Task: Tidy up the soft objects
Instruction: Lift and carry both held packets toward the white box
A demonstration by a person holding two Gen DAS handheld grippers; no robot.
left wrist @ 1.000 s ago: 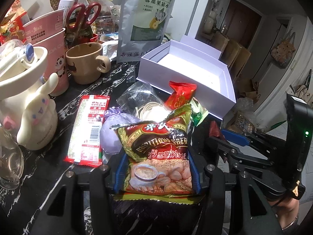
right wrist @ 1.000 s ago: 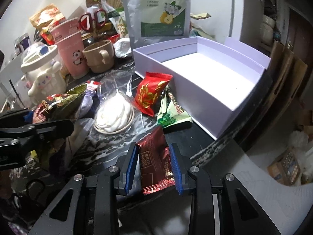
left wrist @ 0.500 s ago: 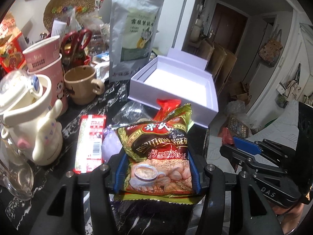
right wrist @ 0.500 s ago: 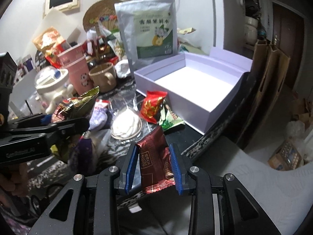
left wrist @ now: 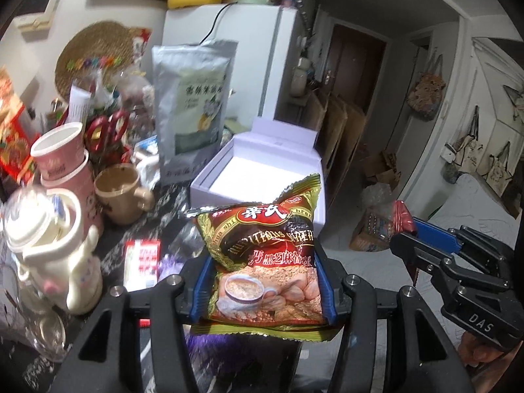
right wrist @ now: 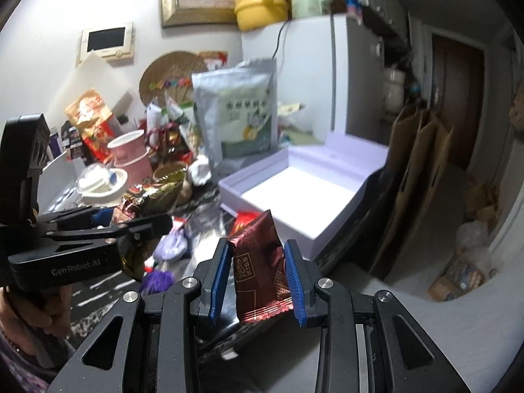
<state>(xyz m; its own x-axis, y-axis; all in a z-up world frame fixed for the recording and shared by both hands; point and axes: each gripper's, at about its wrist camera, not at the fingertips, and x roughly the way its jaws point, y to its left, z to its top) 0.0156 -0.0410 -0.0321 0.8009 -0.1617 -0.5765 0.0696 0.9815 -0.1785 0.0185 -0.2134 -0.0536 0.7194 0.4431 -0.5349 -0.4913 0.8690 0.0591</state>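
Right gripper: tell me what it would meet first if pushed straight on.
Probably the open lavender box, near its front corner. The right gripper, shut on a dark red packet, points that way; depth is unclear.

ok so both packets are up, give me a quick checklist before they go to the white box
1. Left hand-held gripper shut on the brown and green cereal sachet: ok.
2. Right hand-held gripper shut on the dark red foil snack packet: ok.
3. Both packets lifted off the black marble tabletop: ok.
4. Open white cardboard box shows an empty floor: ok.
5. Path to the box free of the tall silver pouch standing behind it: ok.
6. How firm the hold on each packet is: cannot tell.
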